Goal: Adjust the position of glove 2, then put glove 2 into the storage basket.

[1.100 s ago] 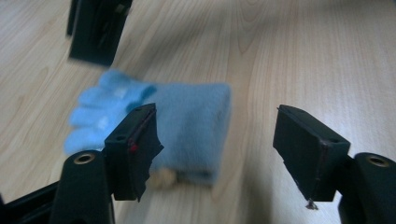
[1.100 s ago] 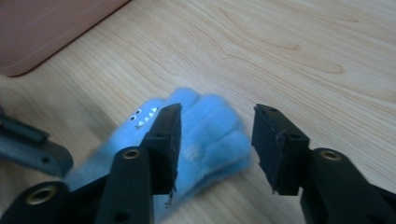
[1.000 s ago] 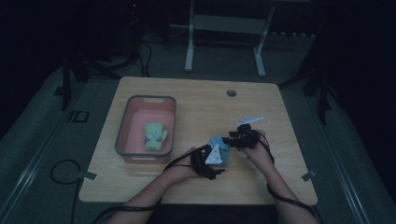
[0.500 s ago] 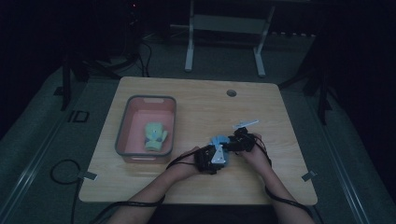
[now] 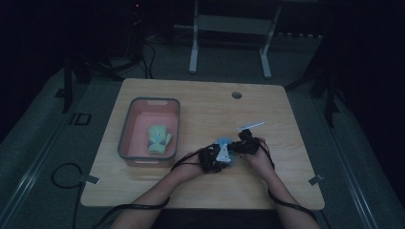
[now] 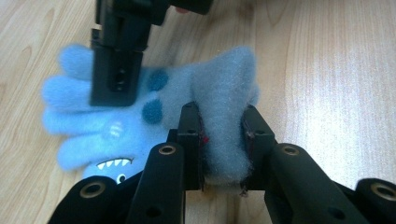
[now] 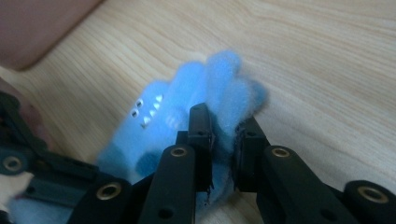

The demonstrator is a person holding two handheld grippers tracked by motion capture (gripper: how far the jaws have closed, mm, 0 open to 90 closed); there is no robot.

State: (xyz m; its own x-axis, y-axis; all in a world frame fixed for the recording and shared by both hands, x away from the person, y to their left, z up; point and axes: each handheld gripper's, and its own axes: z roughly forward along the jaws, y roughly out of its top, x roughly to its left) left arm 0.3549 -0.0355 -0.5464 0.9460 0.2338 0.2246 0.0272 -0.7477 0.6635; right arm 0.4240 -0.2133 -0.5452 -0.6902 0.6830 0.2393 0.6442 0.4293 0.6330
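Observation:
A blue fleece glove [image 6: 116,126] with a toothed shark face lies flat on the wooden table. In the high view the glove [image 5: 224,142] shows between my two hands at the front middle of the table. My left gripper [image 6: 223,116] has just been closing and is shut on the glove's grey-blue cuff, the fleece bunched between its pads. My right gripper [image 7: 223,123] has just been closing too and is shut on the finger end of the glove [image 7: 177,102]. From above, the left gripper [image 5: 212,160] and right gripper [image 5: 246,147] stand close together.
A pink bin [image 5: 125,138] with a grey rim stands at the table's left and holds a green glove [image 5: 157,138]. A round cable hole [image 5: 236,95] sits near the far edge. Cables trail from both grippers off the front edge.
Both grippers have drawn closer together over the blue glove, and the right one has come down a little onto it. Their jaws have closed on the fleece.

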